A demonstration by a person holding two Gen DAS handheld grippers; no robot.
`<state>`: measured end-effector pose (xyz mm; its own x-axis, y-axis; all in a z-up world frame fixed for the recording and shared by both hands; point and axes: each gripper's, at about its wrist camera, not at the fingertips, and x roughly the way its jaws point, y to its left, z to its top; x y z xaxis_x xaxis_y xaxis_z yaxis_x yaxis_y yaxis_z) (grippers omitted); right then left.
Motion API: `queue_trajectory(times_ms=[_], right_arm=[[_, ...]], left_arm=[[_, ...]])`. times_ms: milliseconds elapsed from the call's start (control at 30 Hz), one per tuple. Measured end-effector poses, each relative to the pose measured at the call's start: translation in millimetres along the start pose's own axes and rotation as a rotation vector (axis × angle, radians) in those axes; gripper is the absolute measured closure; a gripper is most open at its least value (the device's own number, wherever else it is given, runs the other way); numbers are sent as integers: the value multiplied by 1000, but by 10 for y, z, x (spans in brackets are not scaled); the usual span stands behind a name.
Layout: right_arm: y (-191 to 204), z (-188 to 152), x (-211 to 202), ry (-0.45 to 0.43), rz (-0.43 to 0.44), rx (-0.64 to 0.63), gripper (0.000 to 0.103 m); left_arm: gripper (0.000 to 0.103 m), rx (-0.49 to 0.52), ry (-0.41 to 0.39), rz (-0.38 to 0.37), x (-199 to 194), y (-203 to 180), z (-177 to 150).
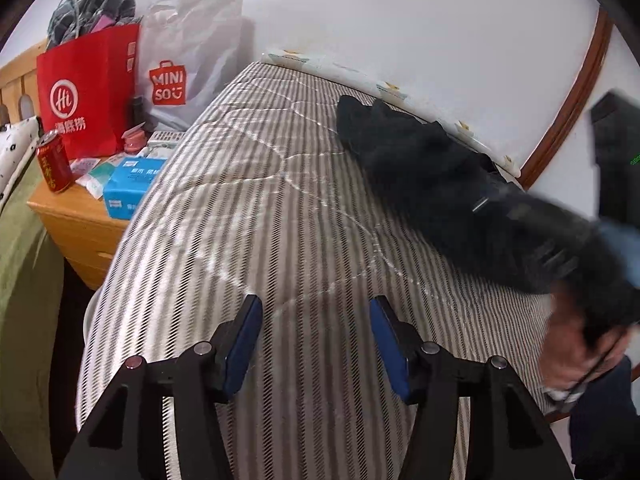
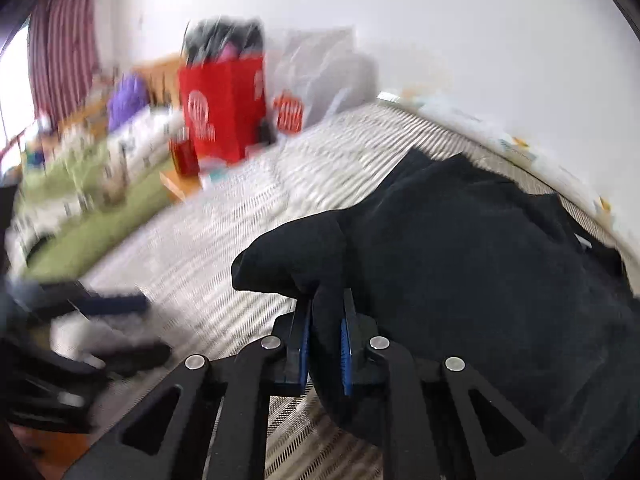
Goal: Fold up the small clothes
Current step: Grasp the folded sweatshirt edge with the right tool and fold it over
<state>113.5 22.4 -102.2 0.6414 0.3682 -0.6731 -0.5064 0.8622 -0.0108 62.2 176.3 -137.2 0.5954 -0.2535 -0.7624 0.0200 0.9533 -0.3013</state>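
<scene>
A black garment (image 1: 416,160) lies stretched along the far right of the striped bed cover (image 1: 256,208), near the wall. My left gripper (image 1: 316,312) is open and empty, low over the middle of the cover, well left of the garment. My right gripper (image 2: 326,312) is shut on a bunched edge of the black garment (image 2: 480,264), which spreads to the right of it. In the left wrist view the right gripper (image 1: 520,220) shows blurred at the garment's near end, with the hand behind it.
A wooden nightstand (image 1: 80,224) stands left of the bed with a red paper bag (image 1: 88,88), a white Miniso bag (image 1: 188,64), a red can (image 1: 54,166) and a blue tissue pack (image 1: 128,188). A green blanket (image 1: 20,280) lies further left. The white wall (image 1: 440,32) borders the bed's far side.
</scene>
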Motion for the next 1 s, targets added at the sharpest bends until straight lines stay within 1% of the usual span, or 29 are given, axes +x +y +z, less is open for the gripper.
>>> queue_trajectory(times_ms=[100,233,333,400,467,567,600,633,700,767,833,900,933,967,1000], right_arm=[[-265,77,-381,-100,-31,63,92],[-819,62,-894,-210,-92,175,92],[-1323,-55,-1167,-240,-115,279,93],[-1611,-192,-1304,-249,-127,343,94],[-1913,-404,-1444,-252,-139,411,96],[-2206,-725,-1538,-231,-157,487,97],[-2295,-850,-1548,-218,-159,512,97],[-2363,-990,-1545,-192,-179,526,97],[-2462,-1179,-1503,-151,-204,545,97],[-2546,-1375,-1459,-121,-183,574,96],[-2582,-1483,-1428,-106,-171,573,94],[-2574,-1503,-1438,-110,-171,570,84],[-2569,-1499,-1455,-121,-171,568,83],[-2566,-1479,-1479,-134,-168,561,77],[-2572,-1463,-1510,-146,-164,554,68]], left_arm=[[49,31,20,-11,88,-167,42],[49,56,43,-26,218,-411,115],[49,70,49,-48,301,-609,165],[49,87,52,-69,357,-763,193],[49,114,56,-89,421,-948,225],[49,157,57,-123,514,-1237,276],[49,169,56,-135,547,-1325,295],[49,181,55,-150,571,-1421,303],[49,201,58,-171,620,-1580,317],[49,221,63,-187,655,-1714,310],[49,238,65,-185,675,-1787,290],[49,251,70,-179,686,-1837,269],[49,257,73,-174,689,-1853,260],[49,260,76,-170,695,-1857,256],[49,262,79,-167,697,-1858,254]])
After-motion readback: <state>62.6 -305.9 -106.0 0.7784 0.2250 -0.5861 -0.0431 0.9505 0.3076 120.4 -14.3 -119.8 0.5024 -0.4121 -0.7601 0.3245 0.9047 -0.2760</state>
